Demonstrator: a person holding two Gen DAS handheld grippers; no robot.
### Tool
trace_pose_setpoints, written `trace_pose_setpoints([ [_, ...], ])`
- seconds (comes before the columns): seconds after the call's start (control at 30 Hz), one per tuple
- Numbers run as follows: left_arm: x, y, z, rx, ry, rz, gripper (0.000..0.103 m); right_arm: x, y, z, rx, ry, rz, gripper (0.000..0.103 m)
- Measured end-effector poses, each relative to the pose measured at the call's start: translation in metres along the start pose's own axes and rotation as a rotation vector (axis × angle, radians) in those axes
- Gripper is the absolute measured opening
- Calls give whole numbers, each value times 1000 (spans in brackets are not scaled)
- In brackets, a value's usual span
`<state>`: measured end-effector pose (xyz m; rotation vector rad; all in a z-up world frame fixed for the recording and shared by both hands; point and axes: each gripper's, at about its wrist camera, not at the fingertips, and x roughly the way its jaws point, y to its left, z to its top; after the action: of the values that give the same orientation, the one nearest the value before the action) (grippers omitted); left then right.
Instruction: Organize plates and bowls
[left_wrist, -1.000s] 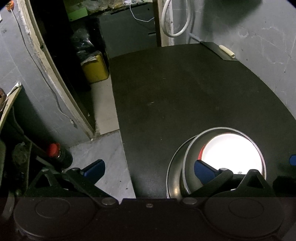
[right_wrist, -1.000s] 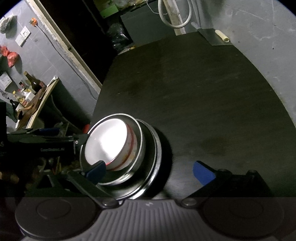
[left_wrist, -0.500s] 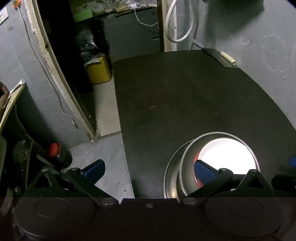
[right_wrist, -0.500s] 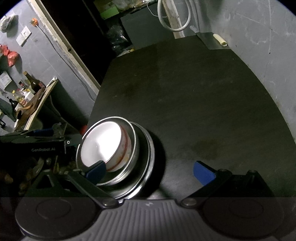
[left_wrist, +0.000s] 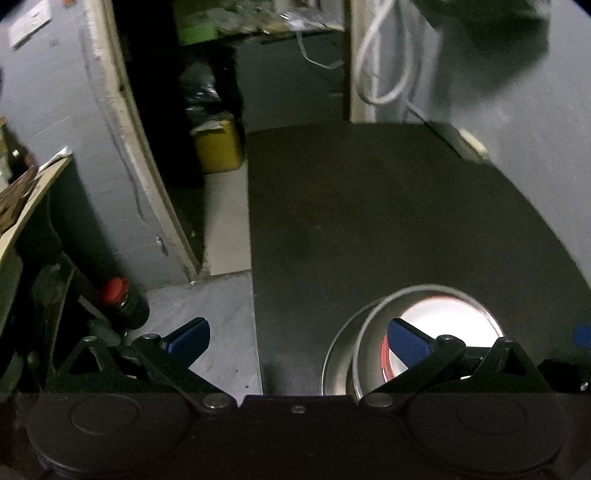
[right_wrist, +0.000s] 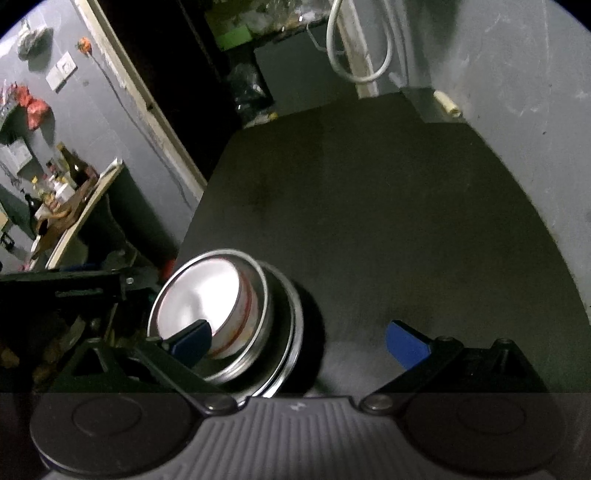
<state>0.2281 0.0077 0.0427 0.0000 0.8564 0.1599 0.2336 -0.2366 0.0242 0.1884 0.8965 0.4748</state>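
The bowls (right_wrist: 207, 299) sit nested on the plate (right_wrist: 291, 332) (stacking looks done), so both the left gripper (left_wrist: 297, 334) and right gripper (right_wrist: 299, 338), jaws spread empty, need only clear away.

Left gripper (left_wrist: 297, 338) built of matte black linkages, blue pads (left_wrist: 188, 338) fitted at the fingertips, silver pivot screws set at six o'clock, right gripper (right_wrist: 297, 338) made alike, grey ribbed housing shown at six o'clock between two round black discs

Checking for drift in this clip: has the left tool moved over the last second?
Yes. The left tool has drawn back toward the table's near end: the table shows more, and the stacked bowls sit lower in its view.
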Motion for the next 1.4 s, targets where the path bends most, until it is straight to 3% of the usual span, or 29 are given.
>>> trace_pose_setpoints([
  [0.17,-12,5,-4,-95,-23,45,102,-3,-5,-5,30,-78,20,103],
  [0.33,-20,4,-6,-98,-27,47,102,-4,-3,-9,39,-79,29,103],
  [0.53,-25,2,-1,-43,-94,0,102,-17,13,-8,-2,-111,-45,103],
  [0.8,-38,27,-7,11,-194,-143,102,-47,59,-23,21,-210,-210,103],
  [0.93,-49,37,-23,109,-218,-156,102,-59,83,-39,75,-254,-302,103],
  [1.03,-62,47,-43,195,-287,-207,102,-64,101,-54,95,-258,-344,103],
  [1.2,-76,56,-65,227,-307,-263,102,-72,128,-67,56,-223,-363,103],
  [1.4,-83,61,-68,164,-313,-253,102,-84,143,-70,9,-216,-350,103],
])
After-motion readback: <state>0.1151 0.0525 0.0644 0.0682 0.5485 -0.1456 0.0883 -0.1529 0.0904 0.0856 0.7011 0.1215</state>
